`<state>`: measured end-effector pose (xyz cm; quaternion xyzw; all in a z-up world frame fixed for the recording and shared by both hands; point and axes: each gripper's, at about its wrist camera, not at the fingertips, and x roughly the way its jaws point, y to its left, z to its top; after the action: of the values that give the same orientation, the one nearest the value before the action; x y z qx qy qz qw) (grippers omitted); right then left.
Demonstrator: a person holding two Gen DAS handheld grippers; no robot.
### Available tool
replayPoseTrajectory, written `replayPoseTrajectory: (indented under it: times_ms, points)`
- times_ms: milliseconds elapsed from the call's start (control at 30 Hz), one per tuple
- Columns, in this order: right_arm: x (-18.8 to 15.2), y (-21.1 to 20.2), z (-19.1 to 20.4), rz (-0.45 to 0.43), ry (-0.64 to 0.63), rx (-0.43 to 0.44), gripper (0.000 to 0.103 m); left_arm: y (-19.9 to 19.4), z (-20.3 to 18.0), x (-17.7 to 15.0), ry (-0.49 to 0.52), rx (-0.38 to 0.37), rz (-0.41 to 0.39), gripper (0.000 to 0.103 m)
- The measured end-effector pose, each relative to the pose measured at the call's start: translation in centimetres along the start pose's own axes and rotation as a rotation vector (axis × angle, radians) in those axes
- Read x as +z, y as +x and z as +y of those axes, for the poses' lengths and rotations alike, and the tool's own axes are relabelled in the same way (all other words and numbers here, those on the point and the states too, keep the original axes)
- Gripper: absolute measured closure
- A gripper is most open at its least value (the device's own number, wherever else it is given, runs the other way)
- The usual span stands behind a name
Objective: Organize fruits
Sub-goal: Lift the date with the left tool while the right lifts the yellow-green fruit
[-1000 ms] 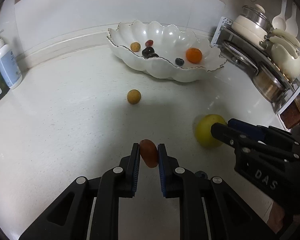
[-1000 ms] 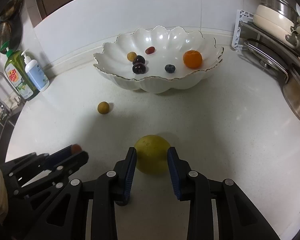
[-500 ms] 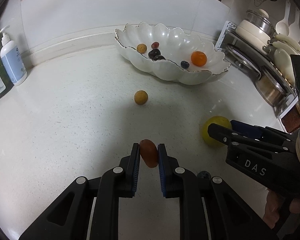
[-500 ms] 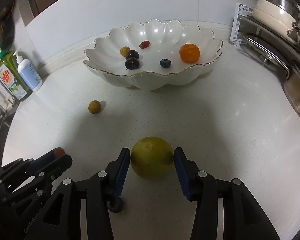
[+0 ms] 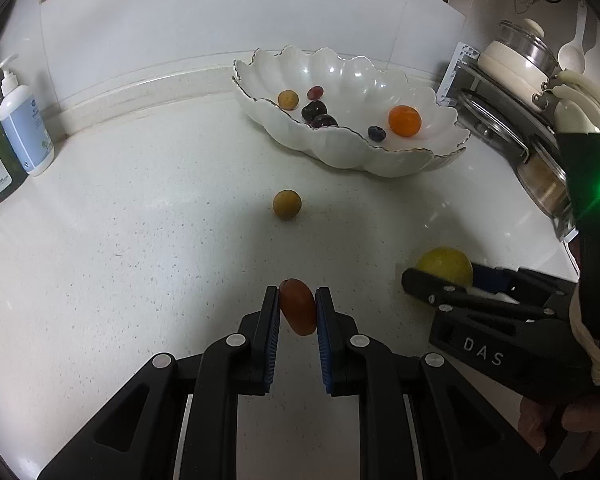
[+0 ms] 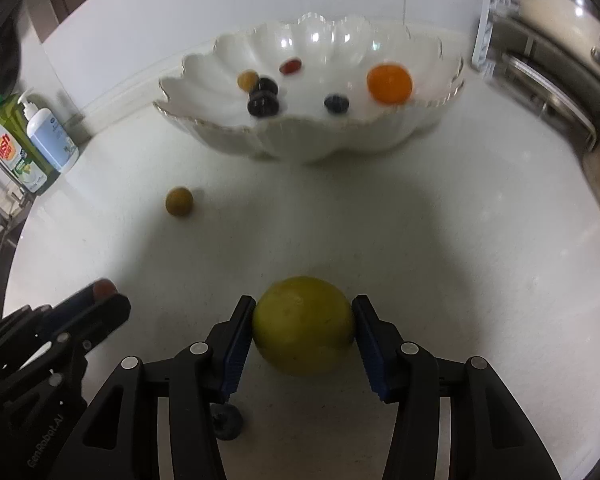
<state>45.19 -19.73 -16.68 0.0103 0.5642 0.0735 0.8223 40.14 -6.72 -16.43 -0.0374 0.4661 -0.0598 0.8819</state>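
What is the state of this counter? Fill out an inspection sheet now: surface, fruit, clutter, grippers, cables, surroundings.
Surface: white speckled counter, no spills seen.
Job's things: scalloped white bowl holds an orange, a blueberry, two dark plums, a small red fruit and a small yellow-brown fruit. Another yellow-brown fruit and a loose blueberry lie on the counter.
Clutter: two soap bottles at the left edge.
Grippers: left hand-held gripper shut on a reddish-brown fruit; right hand-held gripper shut on a yellow-green fruit.
Cables: nothing seen.
Surroundings: white wall, pot rack at the right.
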Motion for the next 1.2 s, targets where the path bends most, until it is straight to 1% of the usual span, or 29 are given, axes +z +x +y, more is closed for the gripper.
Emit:
replayPoseTrajectory:
  times_ms: [133,267,567,800,1200]
  points:
    - [-0.3,-0.2,-0.1,-0.009,0.023,0.010,0.053,0.0,0.1,0.0,0.001,0.003,-0.001,0.084]
    - [-0.6,-0.8,0.2,-0.021,0.016,0.001,0.053,0.0,0.2,0.0,0.005,0.007,-0.001,0.084]
    - [-0.6,-3.4,0.9,-0.076,0.008,-0.018,0.053,-1.2,0.2,0.5,0.016,-0.005,-0.026,0.084]
    - [-0.4,-6.0,1.4,-0.140,0.008,-0.040,0.053,-3.0,-0.1,1.5,0.045,-0.004,-0.081,0.084]
    - [0.7,-10.2,2.3,-0.250,0.021,-0.050,0.053,-6.9,-0.3,3.7,0.091,-0.018,-0.189,0.084]
